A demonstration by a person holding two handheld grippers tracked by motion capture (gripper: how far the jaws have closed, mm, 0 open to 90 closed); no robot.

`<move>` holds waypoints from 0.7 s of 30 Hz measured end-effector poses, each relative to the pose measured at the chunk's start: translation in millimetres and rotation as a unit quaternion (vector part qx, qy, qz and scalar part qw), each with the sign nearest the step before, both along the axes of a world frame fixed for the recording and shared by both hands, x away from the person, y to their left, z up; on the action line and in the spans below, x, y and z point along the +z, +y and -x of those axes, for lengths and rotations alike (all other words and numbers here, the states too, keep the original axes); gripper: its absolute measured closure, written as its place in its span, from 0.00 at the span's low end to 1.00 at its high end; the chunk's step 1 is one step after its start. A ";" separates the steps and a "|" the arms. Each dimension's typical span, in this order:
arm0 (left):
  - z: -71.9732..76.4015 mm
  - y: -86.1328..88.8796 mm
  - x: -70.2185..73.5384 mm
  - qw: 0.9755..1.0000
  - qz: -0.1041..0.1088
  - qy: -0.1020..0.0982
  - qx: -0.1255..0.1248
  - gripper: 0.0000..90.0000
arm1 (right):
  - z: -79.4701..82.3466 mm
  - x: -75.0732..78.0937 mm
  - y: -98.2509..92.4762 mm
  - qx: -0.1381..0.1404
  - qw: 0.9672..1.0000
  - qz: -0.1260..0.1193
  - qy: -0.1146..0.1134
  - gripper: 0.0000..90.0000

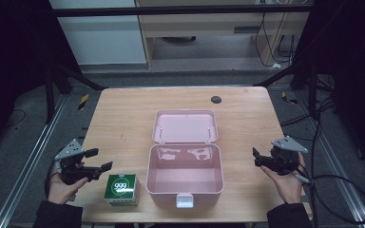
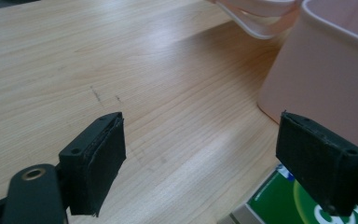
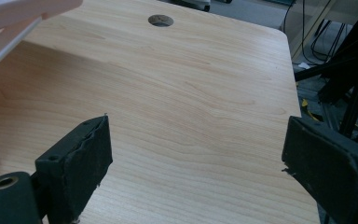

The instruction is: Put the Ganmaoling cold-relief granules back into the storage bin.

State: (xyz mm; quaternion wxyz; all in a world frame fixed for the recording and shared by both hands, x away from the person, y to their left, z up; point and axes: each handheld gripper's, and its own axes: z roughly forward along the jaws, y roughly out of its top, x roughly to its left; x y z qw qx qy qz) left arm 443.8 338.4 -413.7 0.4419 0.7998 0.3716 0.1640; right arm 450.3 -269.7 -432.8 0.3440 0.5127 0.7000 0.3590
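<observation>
Lay just left of the open pink box [image 1: 184,176], green-and-white carton [image 1: 121,189] squarish, no clear long axis; sat beside wide-open, empty left gripper [image 1: 95,165], probably nearer than equally open, empty right gripper [image 1: 259,159].

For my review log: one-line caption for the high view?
Open left gripper and right gripper flank an open pink box; green carton at its left.

Open pink box [image 1: 185,176] mid-table, bare wood either side
</observation>
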 end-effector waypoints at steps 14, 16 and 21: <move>3.7 -7.3 24.2 0.992 -0.097 0.010 -0.076 0.15 | 0.5 2.0 -1.4 0.012 1.000 0.014 0.004 0.08; 3.9 -8.1 25.2 0.991 -0.101 0.012 -0.084 0.14 | 0.7 1.8 -0.7 0.014 1.000 0.015 0.007 0.08; 4.6 -12.4 28.6 0.984 -0.131 0.025 -0.115 0.14 | 0.8 1.1 0.3 0.018 1.000 0.022 0.008 0.07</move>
